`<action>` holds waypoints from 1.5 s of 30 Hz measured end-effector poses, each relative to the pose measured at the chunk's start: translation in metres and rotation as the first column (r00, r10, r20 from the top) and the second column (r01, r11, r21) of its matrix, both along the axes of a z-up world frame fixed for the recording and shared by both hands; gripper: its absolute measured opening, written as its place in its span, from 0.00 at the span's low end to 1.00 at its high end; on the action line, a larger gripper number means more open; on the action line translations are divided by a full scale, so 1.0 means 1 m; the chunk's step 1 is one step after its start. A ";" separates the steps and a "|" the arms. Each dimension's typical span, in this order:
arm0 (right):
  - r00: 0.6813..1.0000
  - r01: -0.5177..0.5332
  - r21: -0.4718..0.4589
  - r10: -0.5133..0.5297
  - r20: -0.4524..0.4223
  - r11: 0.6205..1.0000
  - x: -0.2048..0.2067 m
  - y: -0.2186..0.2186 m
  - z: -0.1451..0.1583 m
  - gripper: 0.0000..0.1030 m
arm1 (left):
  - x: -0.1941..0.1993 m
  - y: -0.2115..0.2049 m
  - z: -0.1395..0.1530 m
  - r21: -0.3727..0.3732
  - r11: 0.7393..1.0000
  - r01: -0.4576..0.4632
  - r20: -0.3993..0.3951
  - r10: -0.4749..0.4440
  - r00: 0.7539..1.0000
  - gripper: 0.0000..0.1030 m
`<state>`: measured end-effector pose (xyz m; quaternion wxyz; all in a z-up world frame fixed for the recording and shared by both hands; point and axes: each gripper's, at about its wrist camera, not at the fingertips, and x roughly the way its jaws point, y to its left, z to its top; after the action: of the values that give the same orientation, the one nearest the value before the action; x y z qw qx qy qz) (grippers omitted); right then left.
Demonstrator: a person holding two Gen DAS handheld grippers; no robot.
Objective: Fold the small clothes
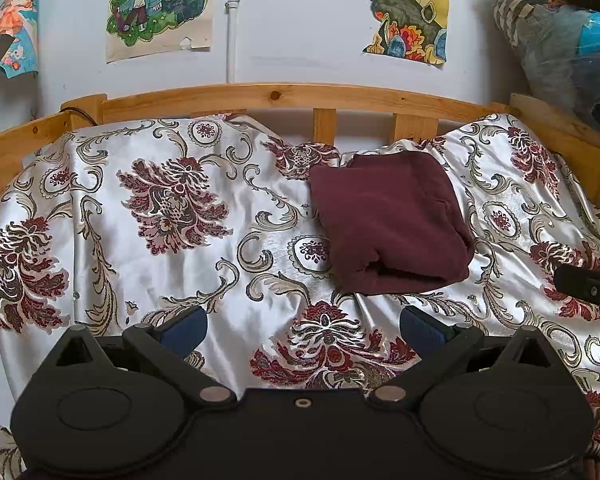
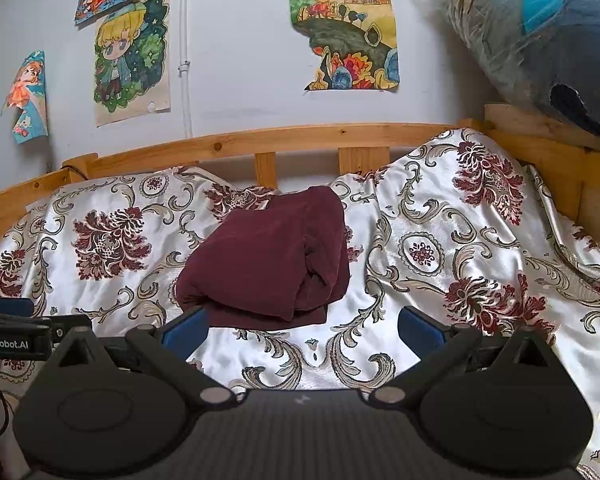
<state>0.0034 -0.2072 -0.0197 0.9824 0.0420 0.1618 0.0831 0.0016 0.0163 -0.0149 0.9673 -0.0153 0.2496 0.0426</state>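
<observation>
Maroon fleece, your garment point(image 2: 268, 256) lies folded into a thick soft-edged bundle on the glossy floral bedspread point(image 1: 148, 280), near the wooden rail point(image 1: 260, 98). Your left gripper point(image 1: 302, 326) and right gripper point(image 2: 302, 326) hover before it, fingers spread apart, empty. At upper right a plastic-wrapped bundle point(image 2: 540, 40) is cut off.

A home bedroom – wooden bed frame point(image 1: 276, 94), floral bedspread point(image 1: 172, 208), cartoon drawings point(image 1: 160, 4) on the wall
</observation>
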 end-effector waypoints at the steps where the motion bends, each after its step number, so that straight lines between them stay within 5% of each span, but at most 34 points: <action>1: 1.000 0.000 0.000 0.000 0.000 1.000 0.000 0.000 0.000 1.00 | 0.000 0.000 0.000 0.000 1.000 0.000 0.000 0.000 1.000 0.99; 45: 1.000 0.001 0.004 -0.001 -0.008 1.000 -0.001 0.003 -0.003 1.00 | 0.000 -0.001 0.000 0.000 1.000 0.000 -0.002 0.000 1.000 0.99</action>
<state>0.0028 -0.2046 -0.0222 0.9817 0.0442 0.1654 0.0830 0.0014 0.0154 -0.0145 0.9671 -0.0155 0.2503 0.0427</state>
